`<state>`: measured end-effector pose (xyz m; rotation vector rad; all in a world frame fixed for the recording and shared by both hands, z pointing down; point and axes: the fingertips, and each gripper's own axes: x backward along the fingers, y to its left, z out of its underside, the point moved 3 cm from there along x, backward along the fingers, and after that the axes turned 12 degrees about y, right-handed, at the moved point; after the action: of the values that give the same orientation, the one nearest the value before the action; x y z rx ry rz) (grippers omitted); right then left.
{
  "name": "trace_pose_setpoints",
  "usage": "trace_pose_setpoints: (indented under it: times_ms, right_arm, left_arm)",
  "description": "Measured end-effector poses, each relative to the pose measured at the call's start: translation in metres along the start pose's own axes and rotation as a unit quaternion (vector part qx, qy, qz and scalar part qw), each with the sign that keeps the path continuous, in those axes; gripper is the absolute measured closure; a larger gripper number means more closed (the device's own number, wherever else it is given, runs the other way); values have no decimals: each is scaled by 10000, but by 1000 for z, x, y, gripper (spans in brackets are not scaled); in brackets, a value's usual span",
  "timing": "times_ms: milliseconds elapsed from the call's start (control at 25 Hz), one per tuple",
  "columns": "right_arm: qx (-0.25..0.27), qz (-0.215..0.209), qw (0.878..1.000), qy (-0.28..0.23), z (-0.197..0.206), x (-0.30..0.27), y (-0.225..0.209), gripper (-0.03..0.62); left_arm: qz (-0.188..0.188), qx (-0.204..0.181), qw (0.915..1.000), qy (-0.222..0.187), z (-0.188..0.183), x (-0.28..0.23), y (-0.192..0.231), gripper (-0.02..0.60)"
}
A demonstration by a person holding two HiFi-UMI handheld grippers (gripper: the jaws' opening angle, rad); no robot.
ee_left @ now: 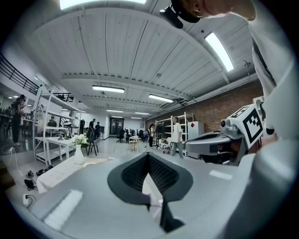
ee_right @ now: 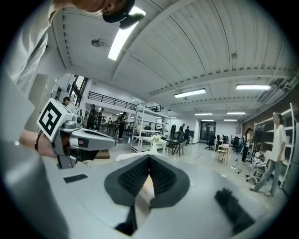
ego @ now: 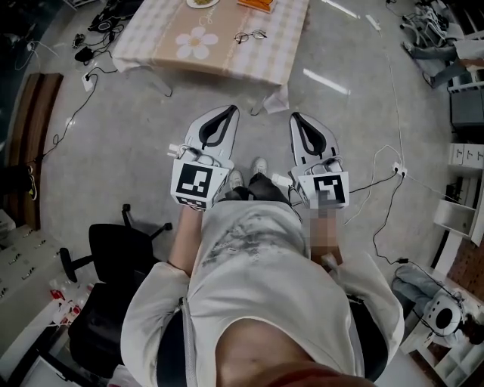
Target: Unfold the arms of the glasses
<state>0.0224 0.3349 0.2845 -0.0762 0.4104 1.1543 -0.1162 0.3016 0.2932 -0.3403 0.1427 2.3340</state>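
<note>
The glasses [ego: 250, 35] are a thin dark frame lying on the checked, flower-printed cloth of a low table [ego: 159, 34] at the top of the head view. They are too small to tell how their arms stand. I hold both grippers level over the floor, well short of the table. My left gripper [ego: 229, 110] is shut with nothing in it, its ribbed pads meeting at the tip [ee_left: 148, 155]. My right gripper [ego: 296, 117] is likewise shut and empty [ee_right: 149, 158]. Each gripper shows in the other's view: the right gripper [ee_left: 219, 140] and the left gripper [ee_right: 88, 138].
A white vase with flowers [ee_left: 78, 151] stands on the table, with a plate [ego: 203, 2] and an orange item [ego: 257, 4] at its far edge. A black office chair [ego: 113, 249] is behind my left side. Cables [ego: 386, 181] cross the floor. Shelving [ee_right: 149, 126] and several people stand farther off.
</note>
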Motion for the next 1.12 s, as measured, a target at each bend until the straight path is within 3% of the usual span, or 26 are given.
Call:
trace_pose_setpoints:
  times_ms: [480,1120]
  right_arm:
    - [91,-437,9990,-47,-7,-56,-31,577]
    - [117,-821,9965,-142,-5,-92,-107,577]
  left_arm:
    - [-360,160,9991,137,-2,-42,27,573]
    - [-759,95,9968,221,-29,-110,28,572]
